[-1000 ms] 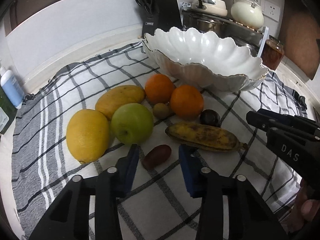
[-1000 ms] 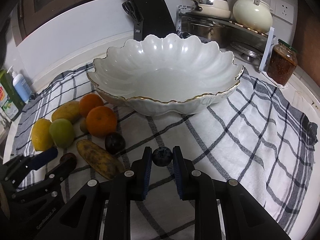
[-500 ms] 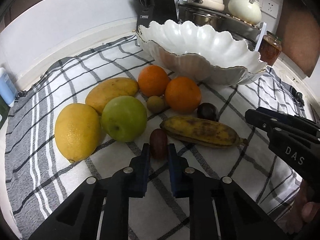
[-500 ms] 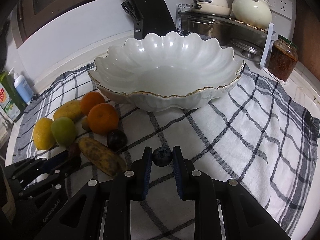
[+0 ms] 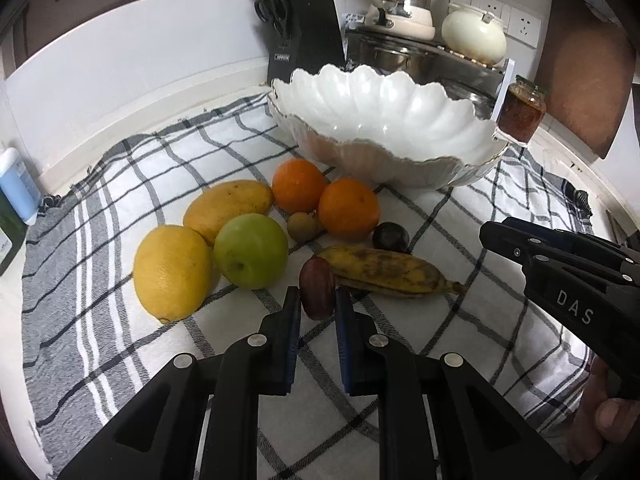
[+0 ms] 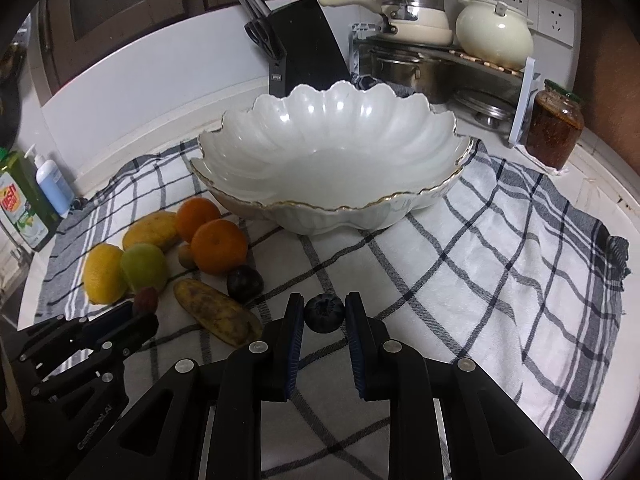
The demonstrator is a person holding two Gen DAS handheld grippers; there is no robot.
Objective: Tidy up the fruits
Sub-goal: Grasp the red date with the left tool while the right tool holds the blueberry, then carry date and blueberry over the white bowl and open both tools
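- Fruits in both tongs: left gripper (image 5: 317,304) pinches the red grape (image 5: 317,294), right gripper (image 6: 324,314) clamps the blueberry (image 6: 324,313).
- Risk: either soft fruit squirts free or bruises short of the scalloped bowl (image 6: 440,192).

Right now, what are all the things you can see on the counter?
Bowl: one, white, empty, back of the checked cloth.
Oranges: two, orange, before the bowl.
Mango: one, yellow.
Lemon: one, yellow, far left.
Apple: one, green.
Banana: one, spotted.
Dark round fruit: one, behind the banana.
Knife block: one, black.
Jar: one, red.
Left gripper: shut on a reddish grape.
Right gripper: shut on a blueberry.
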